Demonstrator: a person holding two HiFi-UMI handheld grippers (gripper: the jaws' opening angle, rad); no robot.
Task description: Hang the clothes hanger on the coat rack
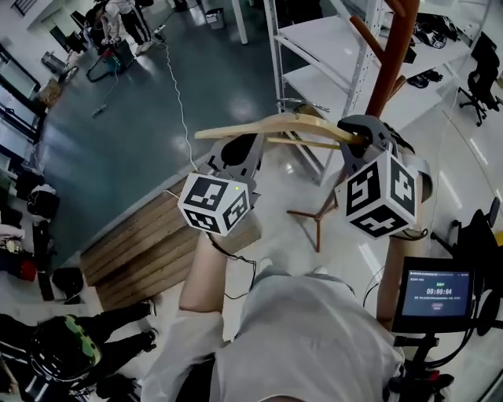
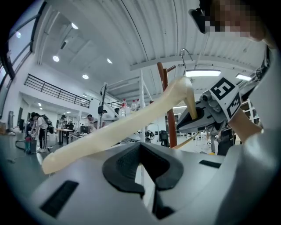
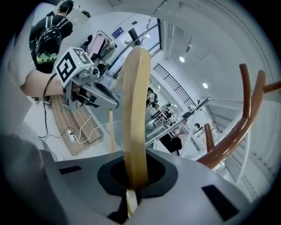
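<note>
A pale wooden clothes hanger with a metal hook hangs roughly level in the air in front of me. My right gripper is shut on its right end; in the right gripper view the wood rises straight out of the jaws. My left gripper sits just below the hanger's left arm. Its jaws are nearly together with nothing between them, and the hanger passes above them. The brown coat rack stands just right of the hanger, its curved pegs close by.
White metal shelving stands behind the rack. A wooden pallet lies on the floor at the left, with a white cable running past it. A small monitor on a stand is at the lower right. People stand far back.
</note>
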